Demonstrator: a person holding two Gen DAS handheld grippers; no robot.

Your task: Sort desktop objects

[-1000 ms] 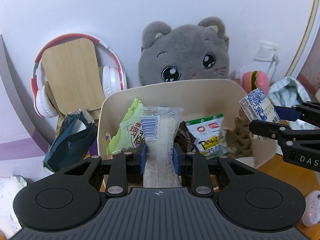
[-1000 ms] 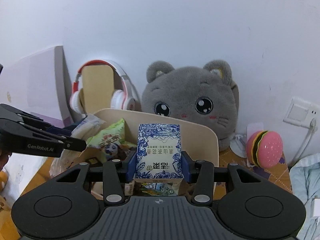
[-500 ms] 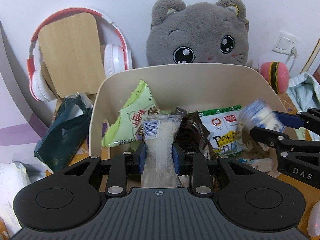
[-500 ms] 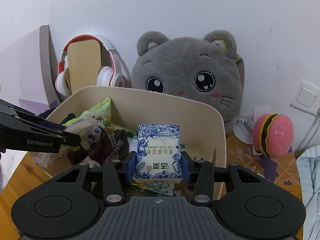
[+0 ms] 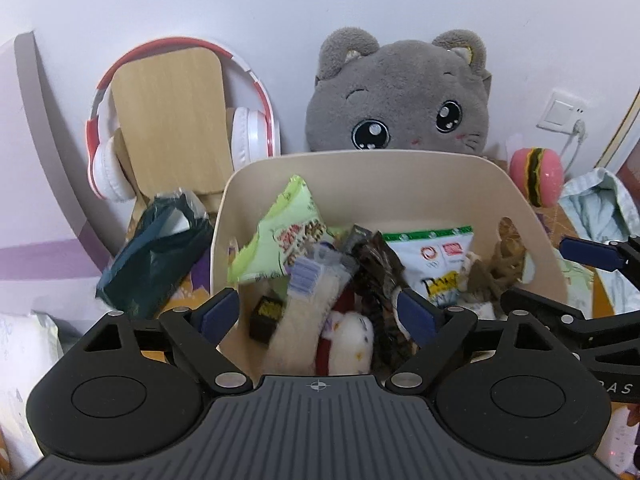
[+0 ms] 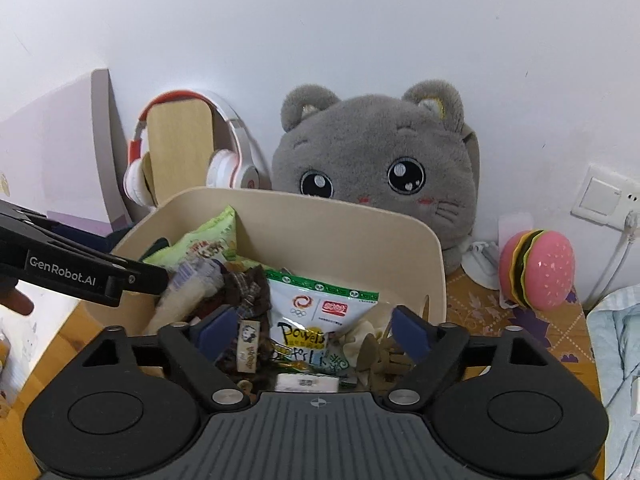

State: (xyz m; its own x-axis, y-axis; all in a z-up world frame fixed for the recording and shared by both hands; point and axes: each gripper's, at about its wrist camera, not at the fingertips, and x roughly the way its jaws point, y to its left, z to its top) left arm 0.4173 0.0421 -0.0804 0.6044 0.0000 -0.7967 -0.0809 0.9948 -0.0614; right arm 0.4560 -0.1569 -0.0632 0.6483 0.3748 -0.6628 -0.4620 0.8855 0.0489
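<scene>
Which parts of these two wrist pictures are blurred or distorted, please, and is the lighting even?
Left wrist view: the clear white packet in the beige bin is smeared by motion blur, while the grey cat plush stays sharp. Right wrist view: mostly crisp, with the Powers snack bag readable. Both views: fisheye bending at the edges, dark rounded corners, soft even light, no harsh glare.

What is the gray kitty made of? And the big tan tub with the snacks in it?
The gray kitty looks like soft plush fabric: its surface is fuzzy, and its eyes look stitched on. The tan tub is probably plastic: its walls are smooth, matte and thin, with rounded corners.
</scene>
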